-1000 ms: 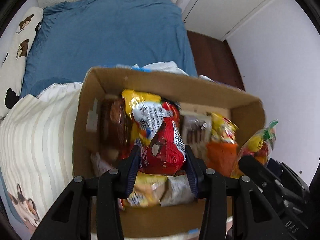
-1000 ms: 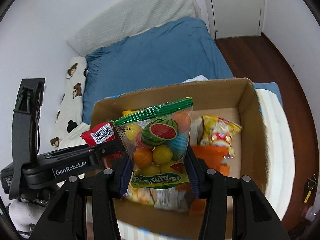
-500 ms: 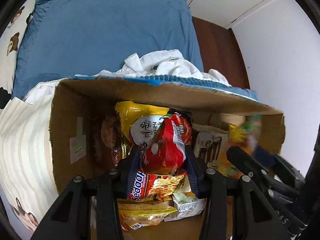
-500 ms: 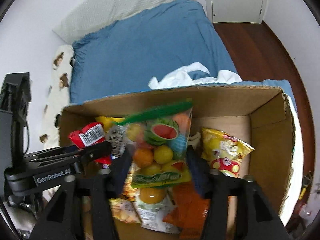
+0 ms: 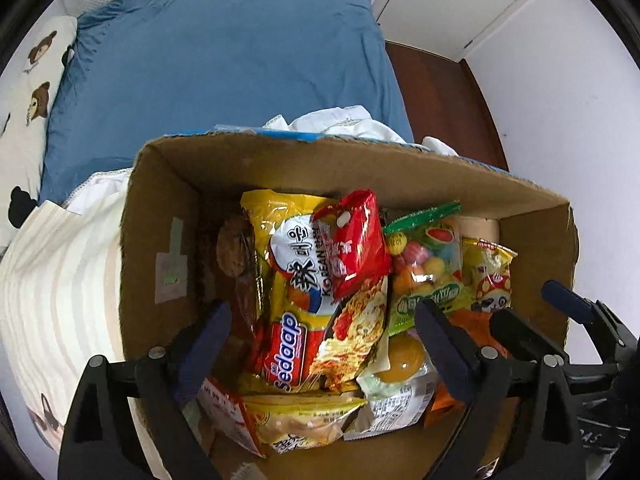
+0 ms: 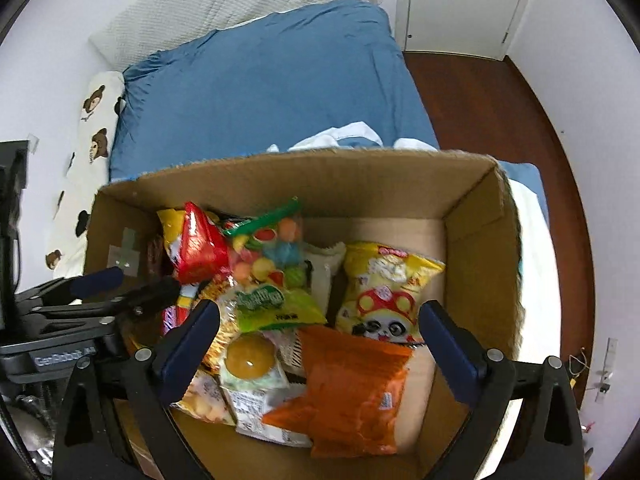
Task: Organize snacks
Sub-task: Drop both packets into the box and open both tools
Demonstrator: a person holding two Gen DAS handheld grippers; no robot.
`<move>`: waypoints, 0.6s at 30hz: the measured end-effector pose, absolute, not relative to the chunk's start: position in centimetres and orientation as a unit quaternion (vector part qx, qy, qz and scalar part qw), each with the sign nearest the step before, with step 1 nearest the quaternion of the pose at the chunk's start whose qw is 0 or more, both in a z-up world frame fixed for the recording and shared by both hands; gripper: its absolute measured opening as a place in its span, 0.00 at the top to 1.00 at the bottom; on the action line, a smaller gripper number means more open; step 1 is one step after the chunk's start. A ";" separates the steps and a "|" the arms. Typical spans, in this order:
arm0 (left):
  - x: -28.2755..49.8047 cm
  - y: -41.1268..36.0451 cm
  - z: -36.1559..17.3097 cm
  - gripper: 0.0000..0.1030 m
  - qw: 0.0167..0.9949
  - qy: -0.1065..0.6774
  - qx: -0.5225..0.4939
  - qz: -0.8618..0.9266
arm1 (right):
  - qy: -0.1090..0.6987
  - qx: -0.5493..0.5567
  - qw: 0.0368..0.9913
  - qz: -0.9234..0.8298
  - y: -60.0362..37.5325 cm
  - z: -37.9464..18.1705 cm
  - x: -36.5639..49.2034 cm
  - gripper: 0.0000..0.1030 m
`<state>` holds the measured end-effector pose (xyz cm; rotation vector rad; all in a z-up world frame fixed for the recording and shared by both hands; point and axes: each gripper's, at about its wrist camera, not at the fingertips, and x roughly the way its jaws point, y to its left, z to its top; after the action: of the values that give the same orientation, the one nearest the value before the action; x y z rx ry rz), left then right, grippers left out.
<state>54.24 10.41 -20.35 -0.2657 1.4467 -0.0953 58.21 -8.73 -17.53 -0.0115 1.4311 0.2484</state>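
Note:
An open cardboard box (image 5: 352,168) (image 6: 340,184) holds several snack packets. My left gripper (image 5: 324,320) hangs over its left half, jaws opening wide, with nothing pressed between the pads. The red packet (image 5: 356,240) (image 6: 200,252) lies loose on a yellow noodle pack (image 5: 292,280) beyond the fingertips. My right gripper (image 6: 320,320) (image 5: 536,316) stands over the box's middle, jaws also opening, gripping nothing. The fruit candy bag (image 6: 268,268) (image 5: 428,264) rests among the packets. In the right wrist view the left gripper (image 6: 128,284) shows at the left edge.
Inside the box also lie an orange packet (image 6: 352,380), a yellow panda packet (image 6: 388,288) and a jelly cup (image 6: 250,356). The box sits on a bed with a blue sheet (image 6: 260,92); white cloth (image 5: 340,124) bunches behind it. Wooden floor (image 6: 480,100) lies to the right.
Both grippers sank toward the box and opened. The left one let go of the red packet and the right one let go of the fruit candy bag; both now lie in the box.

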 end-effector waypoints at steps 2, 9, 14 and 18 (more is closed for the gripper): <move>53.6 10.4 -20.1 0.09 0.744 0.656 -0.120 -0.041 | 0.654 -0.008 0.748 0.110 -9.0 -17.6 57.6 0.01; 51.0 10.6 -18.3 0.09 0.769 0.632 -0.096 -0.022 | 0.649 0.015 0.753 0.109 -10.2 -17.4 55.8 0.01; 48.1 10.3 -16.0 0.09 0.798 0.597 -0.078 -0.014 | 0.624 0.021 0.774 0.108 -11.2 -15.7 53.2 0.01; 45.3 10.0 -13.9 0.09 0.822 0.565 -0.069 -0.005 | 0.596 0.018 0.796 0.105 -12.1 -13.6 50.7 0.01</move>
<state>45.30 10.04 -13.89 -0.1477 1.2010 -0.0109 50.66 -12.07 -13.59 0.0385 1.2812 0.2259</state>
